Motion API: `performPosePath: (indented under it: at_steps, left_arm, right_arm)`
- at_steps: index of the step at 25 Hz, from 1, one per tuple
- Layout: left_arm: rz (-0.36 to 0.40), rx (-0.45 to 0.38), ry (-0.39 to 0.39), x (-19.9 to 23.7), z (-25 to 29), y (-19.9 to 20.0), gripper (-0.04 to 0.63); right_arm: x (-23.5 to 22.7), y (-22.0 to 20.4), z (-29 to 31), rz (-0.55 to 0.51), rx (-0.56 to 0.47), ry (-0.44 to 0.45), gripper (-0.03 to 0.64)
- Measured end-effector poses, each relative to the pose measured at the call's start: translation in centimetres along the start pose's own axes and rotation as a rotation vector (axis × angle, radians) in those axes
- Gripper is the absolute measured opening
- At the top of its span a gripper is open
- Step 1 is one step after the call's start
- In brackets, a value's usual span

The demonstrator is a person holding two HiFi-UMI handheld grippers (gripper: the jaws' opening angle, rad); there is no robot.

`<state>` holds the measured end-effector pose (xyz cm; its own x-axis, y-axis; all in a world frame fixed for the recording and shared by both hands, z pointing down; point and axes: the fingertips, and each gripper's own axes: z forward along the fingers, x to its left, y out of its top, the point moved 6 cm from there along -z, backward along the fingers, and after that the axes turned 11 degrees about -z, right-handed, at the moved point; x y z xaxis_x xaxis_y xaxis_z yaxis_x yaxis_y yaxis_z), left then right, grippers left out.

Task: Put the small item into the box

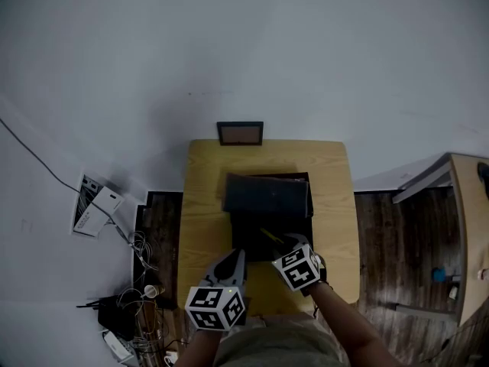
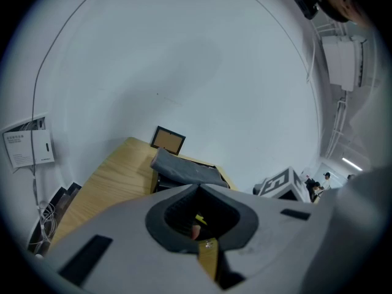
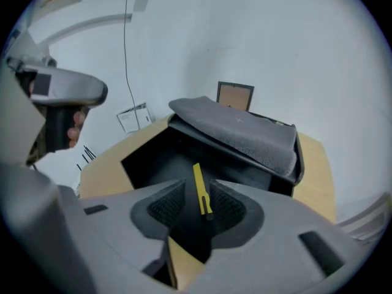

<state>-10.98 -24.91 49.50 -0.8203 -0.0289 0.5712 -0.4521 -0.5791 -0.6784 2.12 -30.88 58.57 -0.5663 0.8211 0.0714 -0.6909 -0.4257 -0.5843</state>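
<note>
Yellow item (image 3: 201,192) loose within open right claw (image 3: 197,182)

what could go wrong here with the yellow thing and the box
1. The yellow item sits between the right gripper's open jaws, close to one pad. It might catch there, or tip and land askew in the black box.
2. The grey-lined lid leans over the back of the box. A knock from the gripper could bring it down on the jaws.
</note>
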Motion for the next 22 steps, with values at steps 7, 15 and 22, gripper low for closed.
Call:
performPosePath:
  at_steps: [7,15,22]
  left_arm:
    - [0.024,0.000,-0.017,0.3,-3.7,-1.5,0.003]
    - [0.054,-0.027,-0.056,-0.4,-8.4,-3.1,0.003]
    - [0.073,-0.067,-0.094,-1.5,-12.4,-4.1,0.003]
  right_arm:
    - [2.7,0.5,-5.2,0.096,-0.178,-0.095,0.104]
    - [7.7,0.4,-11.7,0.171,-0.369,-0.180,0.043]
    - [11.9,-0.1,-16.5,0.219,-0.523,-0.225,0.015]
